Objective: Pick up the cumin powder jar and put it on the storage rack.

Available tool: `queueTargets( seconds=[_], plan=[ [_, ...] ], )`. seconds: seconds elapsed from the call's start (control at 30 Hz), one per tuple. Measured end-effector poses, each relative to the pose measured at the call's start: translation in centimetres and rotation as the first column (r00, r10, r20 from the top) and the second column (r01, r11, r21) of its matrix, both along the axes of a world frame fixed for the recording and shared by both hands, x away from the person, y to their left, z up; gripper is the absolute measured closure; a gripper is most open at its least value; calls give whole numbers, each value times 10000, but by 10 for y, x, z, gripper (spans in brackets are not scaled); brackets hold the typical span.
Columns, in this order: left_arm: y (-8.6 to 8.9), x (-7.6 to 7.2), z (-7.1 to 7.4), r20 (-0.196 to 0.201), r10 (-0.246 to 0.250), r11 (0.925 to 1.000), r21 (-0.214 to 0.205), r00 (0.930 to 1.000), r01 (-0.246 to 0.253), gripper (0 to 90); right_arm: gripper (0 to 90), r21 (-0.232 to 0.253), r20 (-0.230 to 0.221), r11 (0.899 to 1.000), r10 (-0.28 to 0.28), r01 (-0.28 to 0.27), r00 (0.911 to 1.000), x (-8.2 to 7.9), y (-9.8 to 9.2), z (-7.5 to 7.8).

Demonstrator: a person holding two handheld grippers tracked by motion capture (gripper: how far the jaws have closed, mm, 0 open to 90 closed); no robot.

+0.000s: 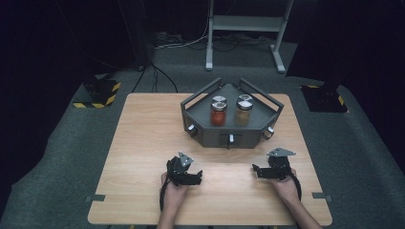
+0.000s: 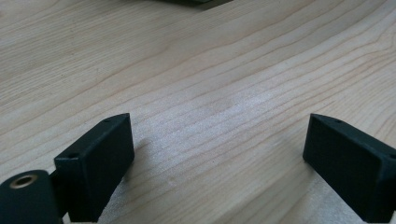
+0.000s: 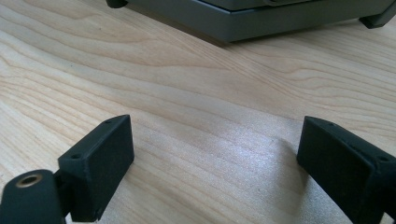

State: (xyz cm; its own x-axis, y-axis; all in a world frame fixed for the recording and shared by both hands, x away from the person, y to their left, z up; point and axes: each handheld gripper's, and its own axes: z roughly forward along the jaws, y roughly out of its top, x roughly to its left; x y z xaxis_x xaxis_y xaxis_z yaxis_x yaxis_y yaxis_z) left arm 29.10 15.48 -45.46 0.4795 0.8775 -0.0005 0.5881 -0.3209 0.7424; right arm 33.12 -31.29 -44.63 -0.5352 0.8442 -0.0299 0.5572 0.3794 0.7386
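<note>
Both hand-held grippers, left point(image 1: 197, 177) and right point(image 1: 256, 171), rested spread and empty on the near tabletop point(image 1: 143, 138). Two spice jars point(image 1: 218, 111) stood in the grey tray point(image 1: 210, 133) farther back; reaching forward likely came next.

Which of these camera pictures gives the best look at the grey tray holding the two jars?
The high view: it shows the whole grey tray, its angled rails and both jars, the red-filled jar and the brown-filled jar, standing upright inside. The right gripper view catches just its lower front edge; the left gripper view shows a dark sliver, likely its corner.
</note>
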Motion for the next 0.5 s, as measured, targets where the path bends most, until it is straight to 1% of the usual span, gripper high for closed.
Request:
queueTargets(
  seconds=[0.5],
  plan=[
    [-1, 0, 0, 1, 47, 10000, -1, 10000, -47, 85, 103, 2, -6, 10000, 16, -16, 10000, 0, 0, 0]
  ],
)
